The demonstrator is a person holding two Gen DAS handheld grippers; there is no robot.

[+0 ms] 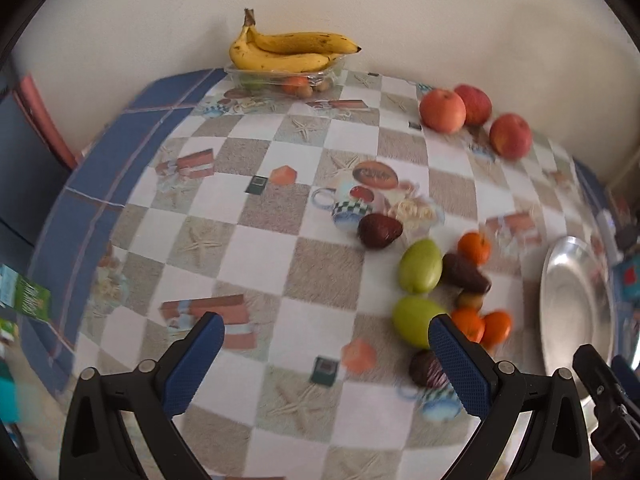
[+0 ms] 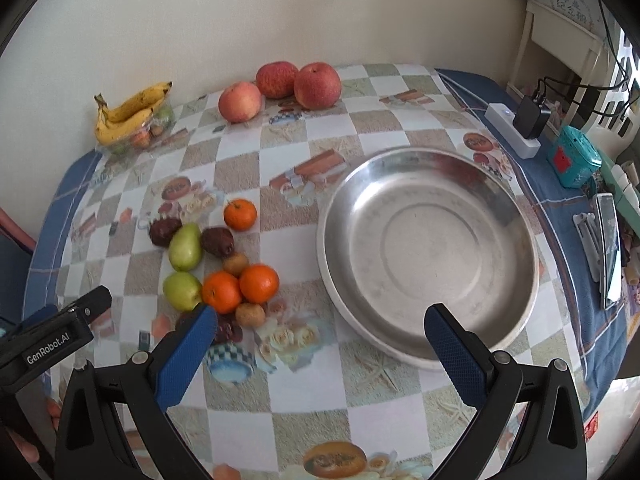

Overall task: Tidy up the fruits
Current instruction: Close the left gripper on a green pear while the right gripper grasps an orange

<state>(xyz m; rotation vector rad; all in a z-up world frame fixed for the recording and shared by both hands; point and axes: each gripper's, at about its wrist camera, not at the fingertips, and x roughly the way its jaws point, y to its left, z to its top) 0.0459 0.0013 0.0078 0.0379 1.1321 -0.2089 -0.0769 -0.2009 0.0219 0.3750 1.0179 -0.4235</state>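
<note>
An empty steel bowl sits on the checked tablecloth; its rim shows in the left wrist view. Left of it lies a cluster of small fruit: two green fruits, three oranges, dark red dates and small brown fruits. Three apples stand at the back. My left gripper is open and empty, near the cluster. My right gripper is open and empty above the table in front of the bowl.
Bananas rest on a clear tray of fruit at the back left. A power strip with charger, a teal box and a phone lie along the right edge.
</note>
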